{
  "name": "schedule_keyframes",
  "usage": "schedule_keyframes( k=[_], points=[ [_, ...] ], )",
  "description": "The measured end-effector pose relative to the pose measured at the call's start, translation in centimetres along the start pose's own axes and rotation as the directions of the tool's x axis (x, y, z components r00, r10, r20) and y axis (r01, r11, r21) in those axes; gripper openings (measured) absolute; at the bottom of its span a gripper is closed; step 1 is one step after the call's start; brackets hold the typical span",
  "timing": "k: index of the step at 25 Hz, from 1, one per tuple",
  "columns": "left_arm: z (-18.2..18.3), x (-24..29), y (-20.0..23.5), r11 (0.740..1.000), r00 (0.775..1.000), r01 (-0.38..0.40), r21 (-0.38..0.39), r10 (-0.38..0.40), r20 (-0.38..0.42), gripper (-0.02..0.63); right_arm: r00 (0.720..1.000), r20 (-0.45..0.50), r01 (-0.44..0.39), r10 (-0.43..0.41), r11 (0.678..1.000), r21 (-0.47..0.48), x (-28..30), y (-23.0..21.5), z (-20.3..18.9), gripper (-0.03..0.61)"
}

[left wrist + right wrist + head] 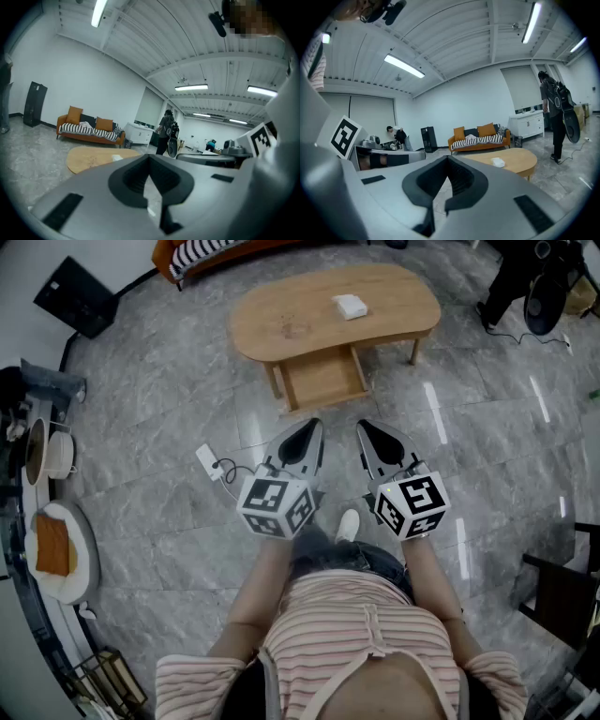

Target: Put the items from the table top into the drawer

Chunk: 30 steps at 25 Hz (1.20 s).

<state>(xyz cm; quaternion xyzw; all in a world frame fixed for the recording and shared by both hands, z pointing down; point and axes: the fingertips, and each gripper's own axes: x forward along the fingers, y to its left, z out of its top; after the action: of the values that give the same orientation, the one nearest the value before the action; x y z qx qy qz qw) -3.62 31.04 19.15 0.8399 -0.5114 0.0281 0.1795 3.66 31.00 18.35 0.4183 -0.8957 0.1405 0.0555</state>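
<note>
Seeing one small white item (351, 307) lying flat on the oval wooden table top (281, 320), toward the right end in the head view; too small for identifying. Finding nothing else on the wood. Seeing the drawer (323, 381) under the table already standing pulled out toward the person, with a bare-looking bottom, so judging nothing stowed yet. Noting item and drawer sitting near each other, with the item above and a little right of the opening.

Holding both tools well apart from the table, side by side over the grey floor in front of the person's body, with tips aiming toward the drawer. Showing the left gripper (309, 432) with jaws pressed together on nothing, with only floor and the far table appearing past the pads in the left gripper view. Showing the right gripper (370, 435) likewise closed up and empty, with the white item lying far beyond the tips in the right gripper view.

Judging the task as barely beginning: opening of the drawer done, everything else remaining. Needing yet: walking up to the table, spreading one pair of jaws, pinching the white item, carrying it down into the drawer and letting go. Noticing a white power strip (208, 462) with a cable lying on the floor between person and table, worth stepping around.
</note>
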Motion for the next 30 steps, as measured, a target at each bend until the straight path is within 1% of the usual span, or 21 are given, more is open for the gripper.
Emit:
schedule_keyframes(
  k=[4,9,14,23,30],
  points=[
    [-0.6,-0.4,-1.1,1.0,1.0,0.002,0.001,-0.002,-0.007,0.014,1.0,0.006,0.005,-0.005,1.0,0.005,-1.2,-0.3,-0.3,0.0],
    [-0.5,-1.0,-1.7,1.0,1.0,-0.02,0.008,0.02,0.009,0.014,1.0,0.026,0.015,-0.015,1.0,0.015,-2.7,-1.1,-0.3,0.0],
    [-0.5,-2.0,-1.1,0.998,0.998,-0.06,0.004,0.06,0.023,0.014,0.999,0.047,-0.01,0.008,0.999,0.047,-3.5,-1.5,0.1,0.0],
    [1.0,-2.5,-0.4,0.993,0.991,-0.119,0.001,0.119,0.066,0.014,0.998,0.053,0.02,-0.023,0.999,0.049,-5.0,-3.6,0.9,0.0],
    [0.8,-1.4,-0.3,0.991,0.99,-0.132,0.003,0.132,0.053,0.014,0.999,0.043,0.016,-0.019,0.998,0.068,-4.1,-4.9,0.7,0.0]
  ],
)
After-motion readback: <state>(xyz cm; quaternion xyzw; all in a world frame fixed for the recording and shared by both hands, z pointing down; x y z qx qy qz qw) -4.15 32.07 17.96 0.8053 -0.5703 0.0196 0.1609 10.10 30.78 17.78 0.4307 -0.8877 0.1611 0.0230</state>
